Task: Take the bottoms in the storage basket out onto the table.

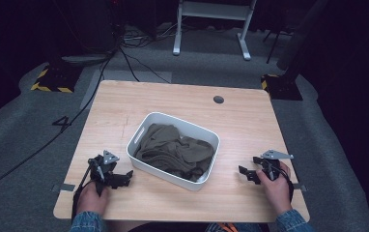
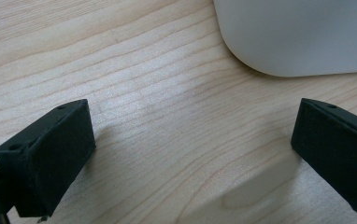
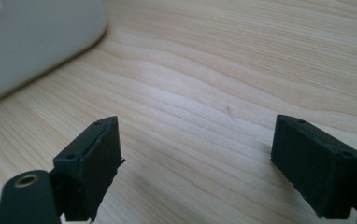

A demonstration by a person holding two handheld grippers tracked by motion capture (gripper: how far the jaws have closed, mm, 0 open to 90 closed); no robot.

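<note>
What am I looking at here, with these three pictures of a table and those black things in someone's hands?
A person sits at a wooden table and holds a hand tool in each hand. Each tool ends in a pair of black tongs and carries its own small camera.

The wide picture comes from a camera above the table, looking forward and down. In it the left tongs rest near the table's left edge and the right tongs near its right edge. Between them stands a white tub with a crumpled olive-brown cloth inside.

The other two pictures are taken from the tools themselves, looking along their black tips. Both show bare wood between the tips and a rounded corner of the tub further off.

Both pairs of tongs are open and hold nothing. The cloth lies untouched in the tub.
</note>
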